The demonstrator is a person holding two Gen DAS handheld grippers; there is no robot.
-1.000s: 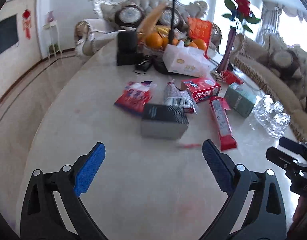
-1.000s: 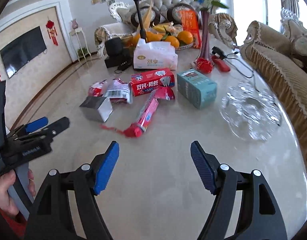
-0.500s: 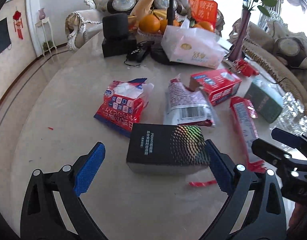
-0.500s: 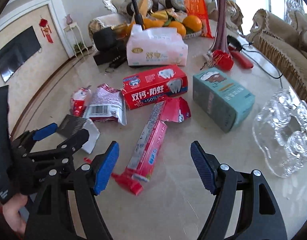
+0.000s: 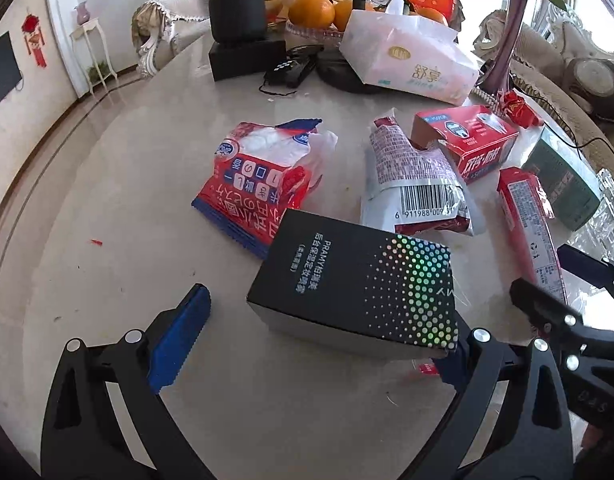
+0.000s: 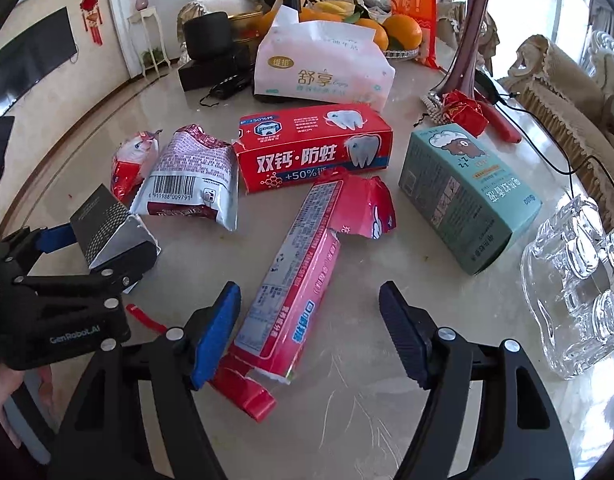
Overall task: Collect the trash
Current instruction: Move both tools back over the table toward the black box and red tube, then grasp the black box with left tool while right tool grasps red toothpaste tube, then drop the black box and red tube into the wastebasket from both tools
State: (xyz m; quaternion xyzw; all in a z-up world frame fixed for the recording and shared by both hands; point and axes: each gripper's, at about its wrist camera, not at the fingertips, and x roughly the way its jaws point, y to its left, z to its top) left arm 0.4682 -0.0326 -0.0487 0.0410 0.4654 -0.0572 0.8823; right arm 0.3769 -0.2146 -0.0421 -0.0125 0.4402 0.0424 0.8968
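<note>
Trash lies on a marble table [image 5: 107, 208]. A black box with holographic dots [image 5: 359, 288] sits between the open jaws of my left gripper [image 5: 311, 340]; its right end covers the right pad. Beyond it lie a red-blue wrapper [image 5: 259, 176] and a barcode pouch [image 5: 415, 184]. My right gripper [image 6: 307, 332] is open, its jaws on either side of the near end of a long torn red toothpaste box [image 6: 299, 276]. A red toothpaste carton [image 6: 311, 148] and a teal box [image 6: 467, 192] lie behind it. The left gripper also shows in the right wrist view [image 6: 67, 264].
A tissue pack [image 6: 319, 68], fruit bowl [image 5: 319, 8], black speaker [image 5: 239, 16] and vase [image 6: 467, 40] stand at the back. A glass dish [image 6: 579, 276] sits at the right edge. A red strip [image 6: 147, 320] lies between the grippers.
Both grippers have moved forward and down toward the trash. The black box now lies between the left jaws, the long red box between the right jaws. Both stay open.
</note>
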